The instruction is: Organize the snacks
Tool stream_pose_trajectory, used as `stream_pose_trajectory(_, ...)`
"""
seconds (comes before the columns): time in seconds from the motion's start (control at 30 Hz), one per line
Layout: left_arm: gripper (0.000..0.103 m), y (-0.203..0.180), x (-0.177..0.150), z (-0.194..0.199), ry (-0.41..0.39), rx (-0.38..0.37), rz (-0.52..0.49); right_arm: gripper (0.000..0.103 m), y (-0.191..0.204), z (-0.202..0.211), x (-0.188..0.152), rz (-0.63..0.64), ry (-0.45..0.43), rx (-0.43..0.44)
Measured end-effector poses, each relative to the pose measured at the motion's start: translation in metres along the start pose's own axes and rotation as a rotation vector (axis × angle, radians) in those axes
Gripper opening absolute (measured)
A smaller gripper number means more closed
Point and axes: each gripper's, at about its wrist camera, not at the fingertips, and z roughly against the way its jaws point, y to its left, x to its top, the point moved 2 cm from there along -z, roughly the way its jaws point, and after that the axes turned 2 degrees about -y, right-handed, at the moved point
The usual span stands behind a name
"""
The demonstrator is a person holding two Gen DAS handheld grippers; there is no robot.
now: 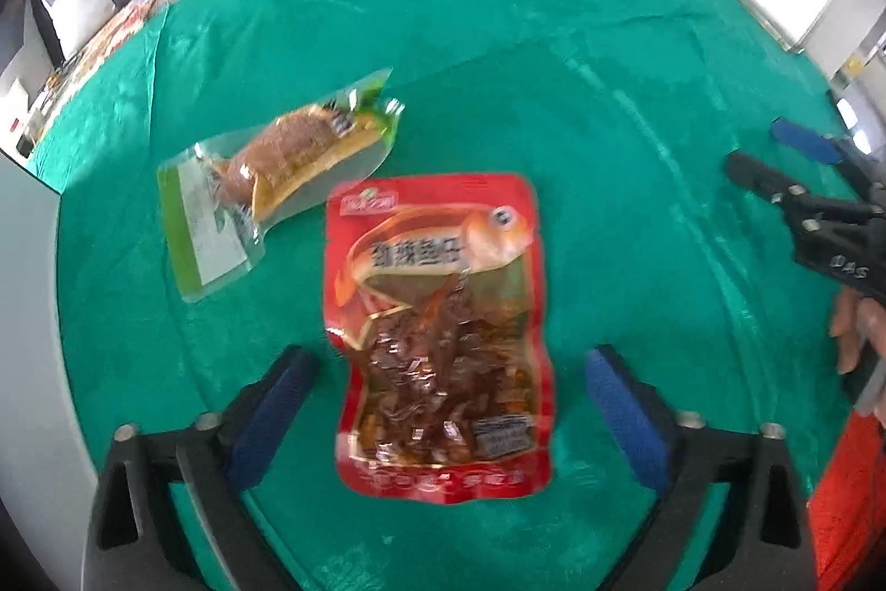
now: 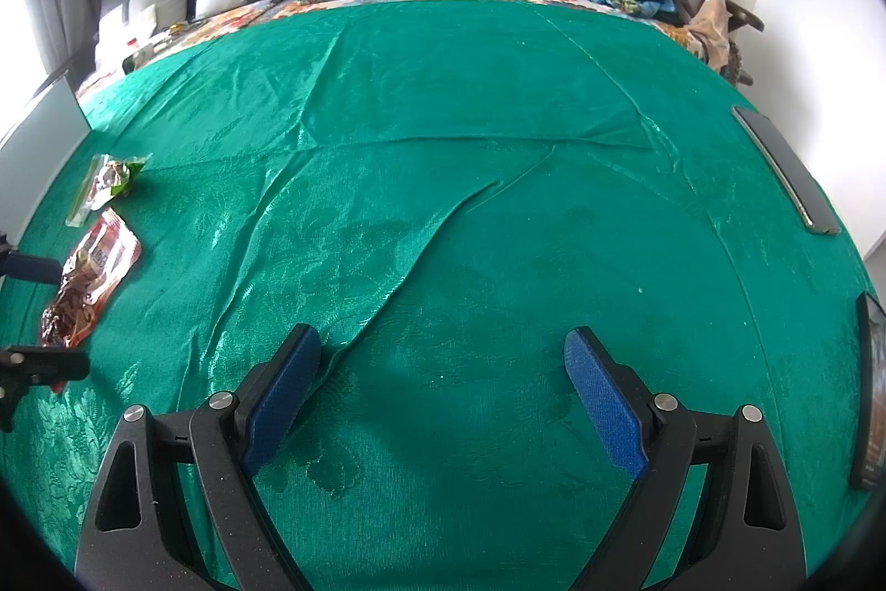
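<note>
The left gripper [image 1: 448,386] hovers released, jaws straddling the red snack pouch [image 1: 440,330] lying flat on the green cloth [image 1: 609,92]. Risk: pads may snag the cloth or skid off the slick film. The right gripper [image 2: 443,391] is spread, empty.

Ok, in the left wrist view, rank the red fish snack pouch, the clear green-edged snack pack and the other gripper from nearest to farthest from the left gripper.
1. Red fish snack pouch, between the left gripper fingers.
2. Clear green-edged snack pack, ahead-left.
3. Right gripper, far right edge.
</note>
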Motion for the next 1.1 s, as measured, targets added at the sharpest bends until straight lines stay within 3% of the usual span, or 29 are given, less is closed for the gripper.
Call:
stream_pose_trajectory(0.03, 0.067, 0.001, -0.002, 0.006, -0.023, 0.002, 0.020, 0.092, 0.000, 0.000, 0.000, 0.000, 0.000, 0.000)
stream_pose_trajectory(0.17, 0.061, 0.011, -0.029, 0.019, -0.033, 0.021, 0.121, 0.092, 0.000, 0.000, 0.000, 0.000, 0.000, 0.000)
stream_pose_trajectory(0.27, 0.061, 0.023, -0.062, 0.038, -0.067, 0.034, 0.261, 0.092, 0.000, 0.000, 0.000, 0.000, 0.000, 0.000)
stream_pose_trajectory(0.4, 0.064, 0.044, -0.103, 0.053, -0.135, 0.121, 0.410, 0.092, 0.001, 0.000, 0.000, 0.000, 0.000, 0.000)
stream_pose_trajectory(0.47, 0.075, 0.058, -0.112, 0.048, -0.160, 0.131, 0.455, 0.092, 0.000, 0.000, 0.000, 0.000, 0.000, 0.000)
stream_pose_trajectory(0.53, 0.093, 0.062, -0.115, 0.043, -0.186, 0.152, 0.450, 0.092, 0.001, 0.000, 0.000, 0.000, 0.000, 0.000)
stream_pose_trajectory(0.63, 0.103, 0.058, -0.112, 0.034, -0.200, 0.206, 0.385, 0.092, 0.000, 0.000, 0.000, 0.000, 0.000, 0.000)
stream_pose_trajectory(0.8, 0.103, 0.062, -0.109, 0.030, -0.277, 0.208, 0.375, 0.092, 0.000, 0.000, 0.000, 0.000, 0.000, 0.000)
stream_pose_trajectory(1.1, 0.103, 0.061, -0.113, 0.030, -0.283, 0.210, 0.371, 0.092, 0.000, -0.001, 0.000, 0.000, 0.000, 0.000)
